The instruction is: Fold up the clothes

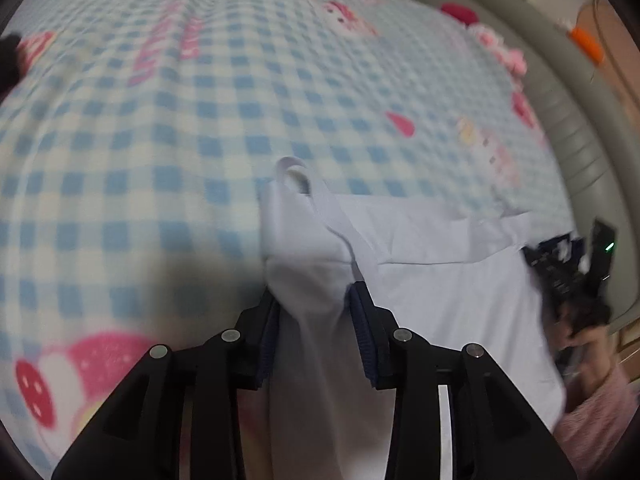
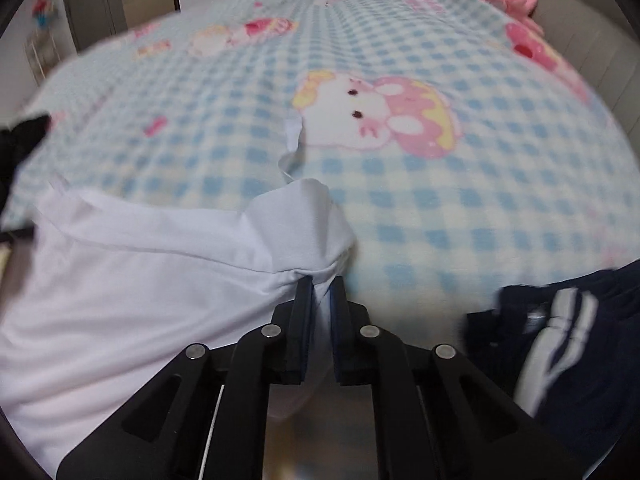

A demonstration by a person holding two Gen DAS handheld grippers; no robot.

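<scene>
You hold the white shirt (image 1: 432, 280) w/ left gripper (image 1: 314, 300) & right gripper (image 2: 320, 292), jaws pinching opposite corners, so it spreads flat over the bed (image 2: 460, 200).

Two fisheye views, each looking forward and steeply down along a handheld gripper's fingers, close above a bed. The left wrist view looks past the left gripper (image 1: 316, 300) toward the padded bed edge (image 1: 580, 128) at right. The right wrist view looks past the right gripper (image 2: 320, 292) toward cupboards. Both share the checked blanket (image 1: 160, 120) and white garment (image 2: 120, 280).
</scene>
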